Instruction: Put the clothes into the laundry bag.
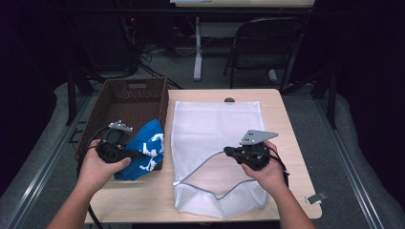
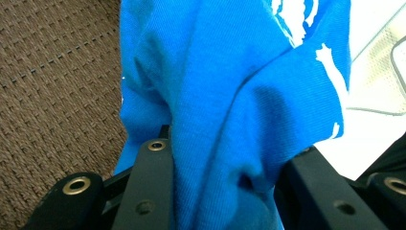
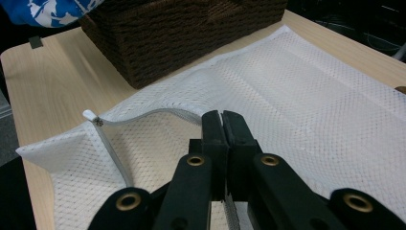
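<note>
Partly hidden blue shirt [image 2: 230,96] bunched in left tongs [image 2: 225,158], basket [image 1: 126,102] behind

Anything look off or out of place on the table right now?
Nothing looks damaged or spilled. The blue shirt hangs over the brown basket rim, held in the left gripper. The right gripper pinches the white mesh bag by its open zipper edge.

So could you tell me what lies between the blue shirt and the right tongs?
In the high view, white mesh laundry bag spreads between blue shirt and right tongs.
</note>
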Available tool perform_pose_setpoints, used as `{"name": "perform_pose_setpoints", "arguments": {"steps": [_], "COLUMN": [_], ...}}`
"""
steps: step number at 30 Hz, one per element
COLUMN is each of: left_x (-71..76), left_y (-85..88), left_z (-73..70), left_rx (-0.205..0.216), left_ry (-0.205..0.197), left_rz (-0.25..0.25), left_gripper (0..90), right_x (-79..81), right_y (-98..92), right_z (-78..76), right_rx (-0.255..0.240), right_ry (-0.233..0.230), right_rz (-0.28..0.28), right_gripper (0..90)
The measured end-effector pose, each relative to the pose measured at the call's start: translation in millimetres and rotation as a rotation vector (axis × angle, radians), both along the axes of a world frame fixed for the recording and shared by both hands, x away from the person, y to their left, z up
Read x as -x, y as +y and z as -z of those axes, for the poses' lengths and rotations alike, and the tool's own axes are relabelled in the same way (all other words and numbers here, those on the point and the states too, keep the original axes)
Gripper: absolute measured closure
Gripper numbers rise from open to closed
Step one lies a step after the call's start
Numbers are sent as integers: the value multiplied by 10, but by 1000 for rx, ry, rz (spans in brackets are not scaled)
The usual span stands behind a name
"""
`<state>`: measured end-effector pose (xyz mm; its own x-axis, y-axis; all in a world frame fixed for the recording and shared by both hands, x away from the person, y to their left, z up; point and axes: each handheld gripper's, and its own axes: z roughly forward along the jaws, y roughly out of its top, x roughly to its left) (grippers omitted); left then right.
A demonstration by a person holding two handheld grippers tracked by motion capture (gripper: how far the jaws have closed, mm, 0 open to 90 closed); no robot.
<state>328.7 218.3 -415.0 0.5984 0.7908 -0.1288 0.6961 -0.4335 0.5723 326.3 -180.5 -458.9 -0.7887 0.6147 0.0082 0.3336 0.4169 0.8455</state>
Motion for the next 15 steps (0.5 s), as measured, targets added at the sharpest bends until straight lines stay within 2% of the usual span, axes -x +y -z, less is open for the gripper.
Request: {"name": "perform_pose_setpoints", "arguments": {"steps": [6,9,11,15], "left_x": [88,137,186,284], "left_y": [-1,-12,-23,-77], "left_z": [36,48,47,49], "left_rx": [19,33,56,62], "left_ry": [-4,-16,-24,-40], "left_rz": [14,16,15,27], "left_gripper": [694,694,694,694], "right_x": [-1,0,0,-4], "right_y": [2,8,6,1], "right_z": [8,12,11,15], "right_rx": [2,5,5,4], "right_ry": [2,2,1,3], "right_rz": [-1,-1,-1,1], "right_gripper": [888,888,887,888]}}
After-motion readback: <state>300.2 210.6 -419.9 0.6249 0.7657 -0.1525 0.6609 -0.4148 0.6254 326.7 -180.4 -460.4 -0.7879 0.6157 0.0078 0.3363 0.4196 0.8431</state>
